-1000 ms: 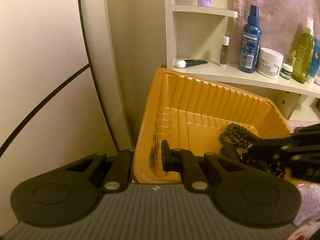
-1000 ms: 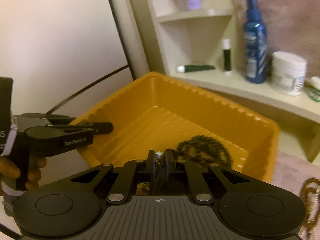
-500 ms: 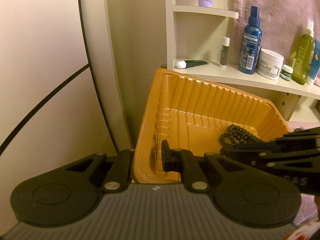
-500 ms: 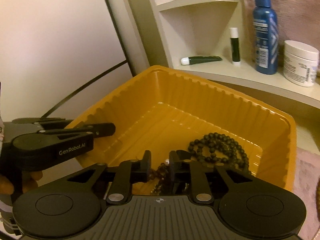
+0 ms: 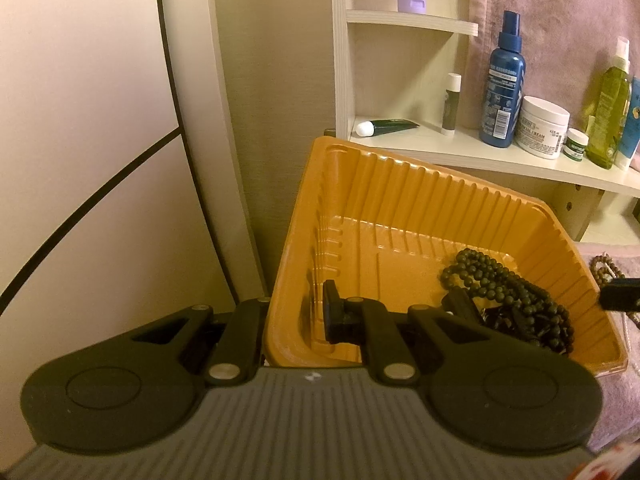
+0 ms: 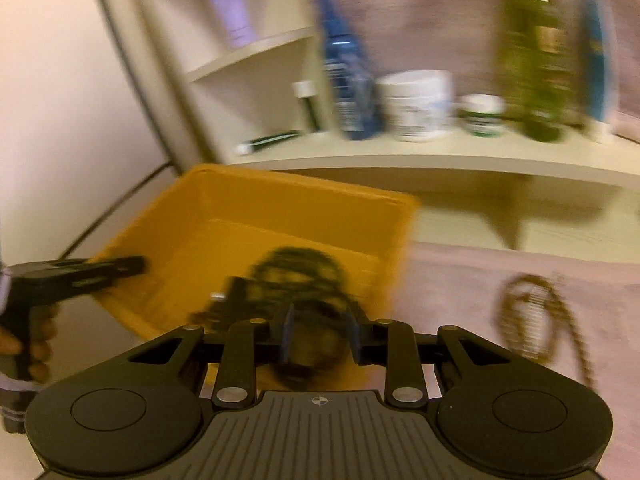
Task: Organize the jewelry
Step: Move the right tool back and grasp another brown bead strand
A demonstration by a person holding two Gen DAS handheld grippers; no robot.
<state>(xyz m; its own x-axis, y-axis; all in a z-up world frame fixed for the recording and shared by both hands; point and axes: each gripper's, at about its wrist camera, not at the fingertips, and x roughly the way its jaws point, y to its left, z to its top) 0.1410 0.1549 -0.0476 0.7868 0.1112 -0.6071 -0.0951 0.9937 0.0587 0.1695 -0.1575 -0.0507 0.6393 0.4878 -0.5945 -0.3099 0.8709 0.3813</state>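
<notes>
Left tool point(image 5: 298, 316): I have it clamped on the near wall of the orange tray point(image 5: 400, 196), one finger outside the wall, one inside.
Right tool point(image 6: 320, 334): my jaws have just been opening and stand apart with nothing pinched between them; the view through them is blurred.
Orange tray: held at its near left corner, with a pink towel point(image 6: 460, 280) to its right.
Dark bead strands point(image 5: 504, 292): piled in the tray's right near corner, lying loose on its floor.
Brown bead necklace point(image 6: 532, 316): outside the tray, on the pink towel to the right, well apart from my right tool.
Shelf point(image 5: 480, 156): behind the tray, carrying a blue spray bottle point(image 5: 502, 92), a white cream jar point(image 5: 542, 128), a green bottle point(image 5: 610, 108) and a small green tube point(image 5: 386, 126) lying flat.
</notes>
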